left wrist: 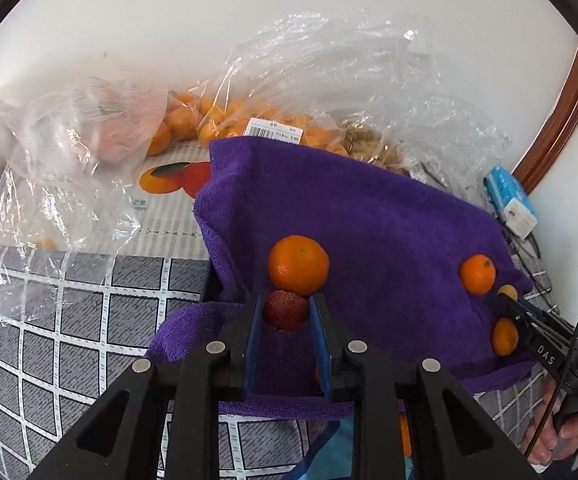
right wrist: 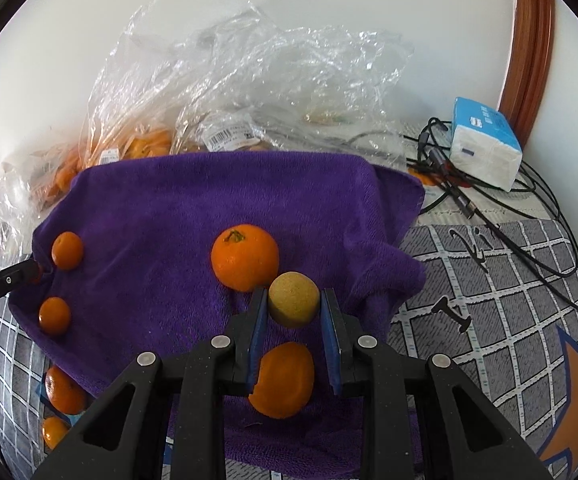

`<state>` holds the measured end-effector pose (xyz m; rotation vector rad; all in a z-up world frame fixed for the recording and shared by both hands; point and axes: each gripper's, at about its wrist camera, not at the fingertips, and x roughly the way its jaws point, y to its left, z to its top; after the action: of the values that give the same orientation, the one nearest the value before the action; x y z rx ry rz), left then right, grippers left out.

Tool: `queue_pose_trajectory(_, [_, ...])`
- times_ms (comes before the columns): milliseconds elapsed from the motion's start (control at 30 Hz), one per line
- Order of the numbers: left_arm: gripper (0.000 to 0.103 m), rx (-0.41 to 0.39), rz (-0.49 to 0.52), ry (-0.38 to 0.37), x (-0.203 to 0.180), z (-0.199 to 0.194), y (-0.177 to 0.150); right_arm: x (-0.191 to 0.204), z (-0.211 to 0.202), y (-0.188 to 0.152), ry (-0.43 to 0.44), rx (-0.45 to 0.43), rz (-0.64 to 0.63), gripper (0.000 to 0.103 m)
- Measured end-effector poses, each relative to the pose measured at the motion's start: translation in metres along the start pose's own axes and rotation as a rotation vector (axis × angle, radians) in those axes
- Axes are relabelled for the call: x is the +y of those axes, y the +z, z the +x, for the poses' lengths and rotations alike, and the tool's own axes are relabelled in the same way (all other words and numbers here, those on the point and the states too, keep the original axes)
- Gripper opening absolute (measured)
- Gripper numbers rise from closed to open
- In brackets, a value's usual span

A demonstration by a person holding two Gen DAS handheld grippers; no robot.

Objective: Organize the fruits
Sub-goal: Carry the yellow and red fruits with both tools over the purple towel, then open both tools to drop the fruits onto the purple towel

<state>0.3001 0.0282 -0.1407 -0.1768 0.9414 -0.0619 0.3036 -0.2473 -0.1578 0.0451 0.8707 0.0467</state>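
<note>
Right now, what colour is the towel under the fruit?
Purple. The towel shows best in the right wrist view.

Oranges (right wrist: 244,257) dot the purple towel (right wrist: 169,208); plastic bags (right wrist: 249,80) crowd behind.

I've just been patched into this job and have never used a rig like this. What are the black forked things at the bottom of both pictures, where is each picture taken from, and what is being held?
There is no robot arm. A person holds a two-finger gripper in each hand, and each picture comes from a fisheye camera on one gripper, looking forward along its fingers.

In the left wrist view, the left gripper is closed on a dark red round fruit. In the right wrist view, the right gripper is closed on a pale yellow round fruit.

Both hover over a purple towel spread on a grey checked cover. Several loose oranges lie on the towel, the largest orange just beyond the yellow fruit. Behind are crumpled clear plastic bags holding more oranges, and at the right a blue and white tissue pack among black cables.
</note>
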Motion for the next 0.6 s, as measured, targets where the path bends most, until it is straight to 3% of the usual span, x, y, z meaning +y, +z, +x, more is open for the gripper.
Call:
queue_pose_trajectory(367, [0.023,0.034,-0.005,-0.01,-0.003,0.013,-0.005,0.003,0.011,-0.003,-0.025,0.055,-0.005,0.028])
queue_pose_trajectory(500, [0.027,0.03,-0.011,-0.012,-0.002,0.01,-0.005,0.004,-0.003,-0.006,-0.021,0.041,0.004,0.053])
queue_pose_trajectory(600, [0.044,0.01,-0.024,-0.028,0.002,-0.004,-0.006,0.008,-0.017,-0.008,-0.032,0.029,-0.004,0.059])
